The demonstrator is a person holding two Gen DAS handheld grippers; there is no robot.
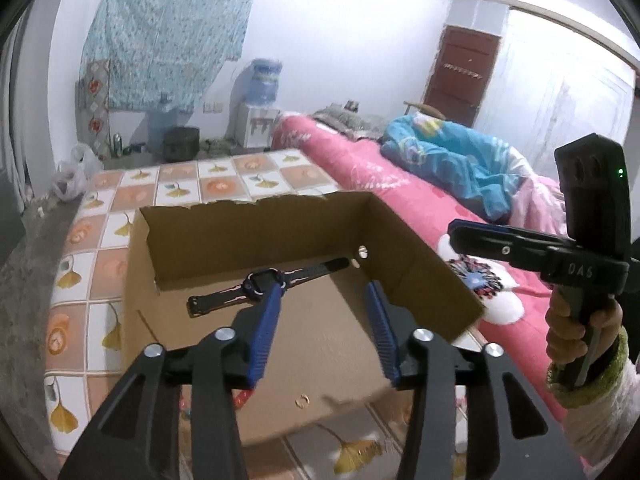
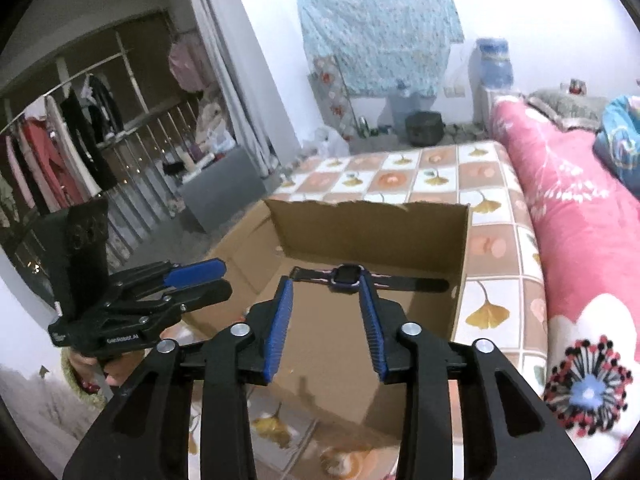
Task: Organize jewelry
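Watch (image 1: 264, 286) lies flat on floor of open cardboard box (image 1: 256, 236), strap stretched out both ways, dark band with pink edging, square face with purple rim. In left wrist view it sits at about 11 o'clock from the left gripper (image 1: 325, 286), toward the box's far wall. Left gripper released: blue pads apart, nothing between them; the left pad's tip overlaps the watch face in the picture, contact cannot be told. Right gripper (image 2: 326, 280) also released, pads spread, empty gap; in right wrist view the watch (image 2: 347, 275) lies at 12 o'clock just past the tips, the right pad's tip overlapping the face edge, touching or not unclear.

Small gold ring (image 1: 302, 401) on the box floor near the front, at 6 o'clock from the left gripper's tips, well apart from the watch. Red item partly hidden under the left gripper's body, too little showing to name.

Box stands on checked tablecloth (image 1: 108, 216) with ginkgo-leaf print. Pink flowered bedding (image 1: 404, 196) at 3 o'clock of the box, blue blanket (image 1: 448, 160) on it. Water dispenser (image 1: 260, 108) by the far wall at 12 o'clock. A hand (image 1: 576, 320) in a green-cuffed sleeve holds the right gripper's handle at the left view's 3 o'clock.
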